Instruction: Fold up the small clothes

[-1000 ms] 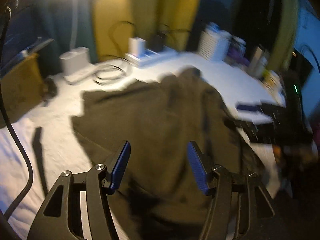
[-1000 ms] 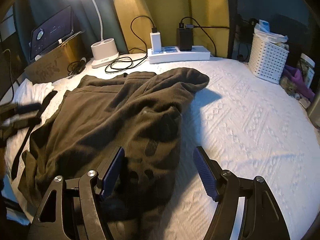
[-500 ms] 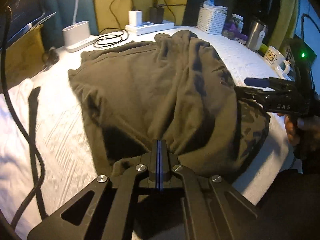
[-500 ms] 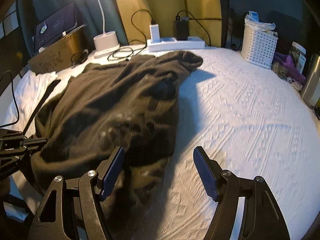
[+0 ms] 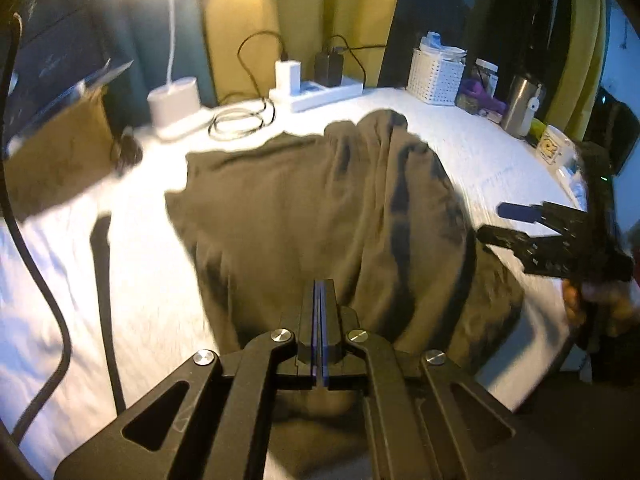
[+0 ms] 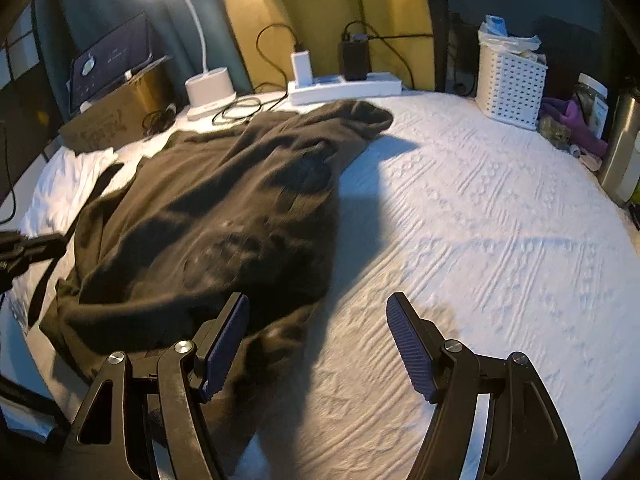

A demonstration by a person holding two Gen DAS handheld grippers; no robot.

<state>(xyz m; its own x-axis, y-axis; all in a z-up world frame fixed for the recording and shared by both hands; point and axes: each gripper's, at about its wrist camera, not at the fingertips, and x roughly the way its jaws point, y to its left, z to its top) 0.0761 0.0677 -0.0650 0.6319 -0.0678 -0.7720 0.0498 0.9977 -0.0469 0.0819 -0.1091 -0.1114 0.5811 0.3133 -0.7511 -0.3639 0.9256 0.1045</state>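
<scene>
A dark olive-brown garment (image 5: 320,208) lies crumpled on the white textured bedspread (image 6: 460,232); it also shows in the right wrist view (image 6: 208,216). My left gripper (image 5: 320,312) is shut at the garment's near edge, and the cloth seems pinched between the blue pads. My right gripper (image 6: 316,344) is open and empty, its left finger over the garment's near right corner. It also shows at the right of the left wrist view (image 5: 520,224).
A white lamp base (image 6: 210,88), a power strip with chargers (image 6: 344,86), and coiled cables (image 6: 236,114) stand at the back. A white basket (image 6: 510,84), steel bottle (image 6: 622,148) and cardboard box (image 6: 116,108) line the edges. A black cable (image 5: 36,280) hangs left.
My left gripper went from open to shut on the garment's near edge, then lifted slightly. My right gripper stayed open and drew back toward the garment's near right corner.
</scene>
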